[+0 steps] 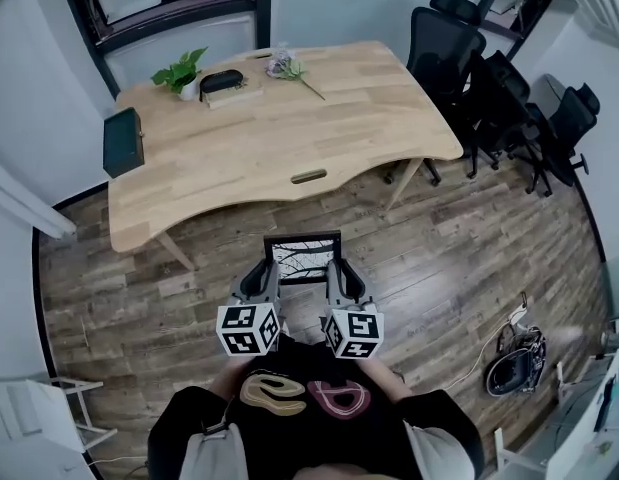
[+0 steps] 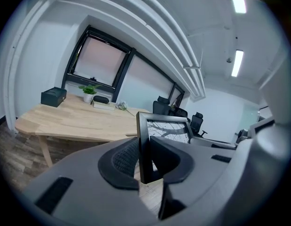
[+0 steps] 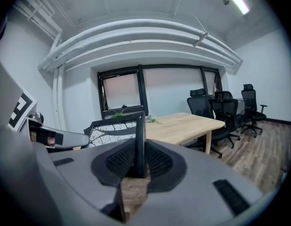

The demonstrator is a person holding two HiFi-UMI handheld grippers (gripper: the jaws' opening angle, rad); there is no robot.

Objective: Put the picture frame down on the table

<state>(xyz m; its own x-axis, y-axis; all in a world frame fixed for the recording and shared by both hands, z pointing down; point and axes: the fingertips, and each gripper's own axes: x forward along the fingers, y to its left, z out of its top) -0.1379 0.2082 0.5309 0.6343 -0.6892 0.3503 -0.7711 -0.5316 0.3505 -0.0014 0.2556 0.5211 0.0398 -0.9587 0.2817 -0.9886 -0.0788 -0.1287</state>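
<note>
Picture frame (image 1: 304, 260) is pinched by its side edges, left gripper (image 1: 267, 276) and right gripper (image 1: 337, 276) each clamping one; spread your hands short of the far table (image 1: 319, 128) and it drops.

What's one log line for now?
black rectangular picture frame: held | left gripper: shut on it | right gripper: shut on it | light wooden table: ahead
</note>
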